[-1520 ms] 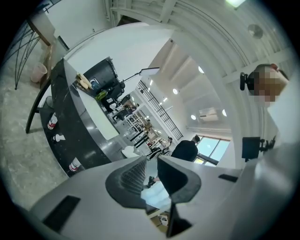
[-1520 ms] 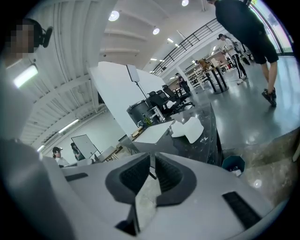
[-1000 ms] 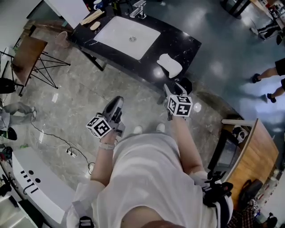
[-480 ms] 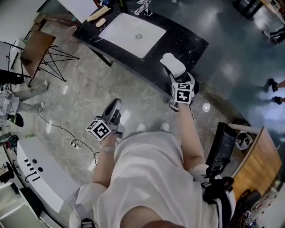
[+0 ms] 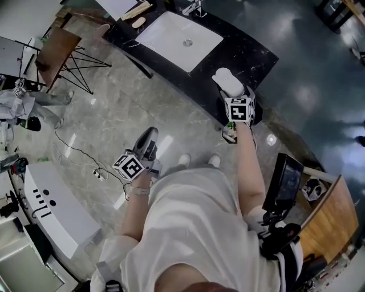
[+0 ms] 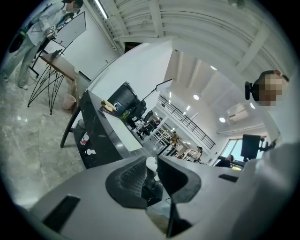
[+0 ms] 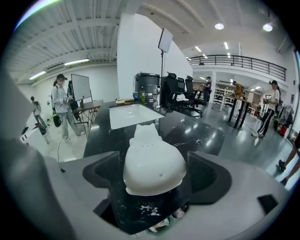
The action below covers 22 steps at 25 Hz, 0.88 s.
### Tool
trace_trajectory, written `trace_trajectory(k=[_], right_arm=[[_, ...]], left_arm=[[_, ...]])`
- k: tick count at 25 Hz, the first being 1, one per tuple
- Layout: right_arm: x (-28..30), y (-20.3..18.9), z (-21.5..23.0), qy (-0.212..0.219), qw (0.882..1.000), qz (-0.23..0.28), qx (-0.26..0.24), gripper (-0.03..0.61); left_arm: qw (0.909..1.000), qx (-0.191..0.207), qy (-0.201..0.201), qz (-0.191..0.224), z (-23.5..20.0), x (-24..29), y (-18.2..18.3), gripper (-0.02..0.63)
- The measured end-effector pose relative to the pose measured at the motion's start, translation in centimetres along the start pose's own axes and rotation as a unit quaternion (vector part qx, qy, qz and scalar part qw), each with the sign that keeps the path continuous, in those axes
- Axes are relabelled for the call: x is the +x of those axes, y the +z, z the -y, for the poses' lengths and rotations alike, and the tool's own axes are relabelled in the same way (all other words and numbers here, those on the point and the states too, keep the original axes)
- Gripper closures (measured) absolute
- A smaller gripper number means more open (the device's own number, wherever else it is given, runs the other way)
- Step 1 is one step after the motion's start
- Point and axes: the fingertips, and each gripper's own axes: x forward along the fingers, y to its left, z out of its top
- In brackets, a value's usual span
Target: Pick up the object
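Note:
A white rounded figure with small ears lies on the black marble counter, close to its near edge. My right gripper reaches over that edge. In the right gripper view the figure sits between the two jaws of the right gripper, which are opening wide; neither pad touches it. My left gripper hangs low over the stone floor, away from the counter. In the left gripper view its jaws stand almost together with nothing between them.
A white sink basin with a faucet is set in the counter's far half. Wooden pieces lie at its far left. A folding table, a floor cable, a monitor and a white cabinet surround me. People stand further back.
My right gripper has moved forward to the counter's edge and now straddles the white figure. The left gripper has stayed low at my side.

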Motion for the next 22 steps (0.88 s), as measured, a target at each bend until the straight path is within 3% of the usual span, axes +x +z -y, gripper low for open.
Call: trace_trajectory(k=[5, 13, 22], right_arm=[[0.7, -0.1, -0.3, 0.011, 0.999, -0.022, -0.023, 0.15], [1.2, 0.4, -0.4, 0.026, 0.999, -0.013, -0.046, 0.149], [2.5, -0.6, -1.0, 0.062, 0.993, -0.049, -0.087, 0.141]], left_arm=[[0.9999, 0.001, 0.01, 0.005, 0.4, -0.8, 0.0, 0.537], [0.9997, -0.001, 0.019, 0.011, 0.1, -1.5, -0.2, 0.537], [0.9998, 0.0, 0.014, -0.011, 0.4, -0.7, -0.8, 0.537]])
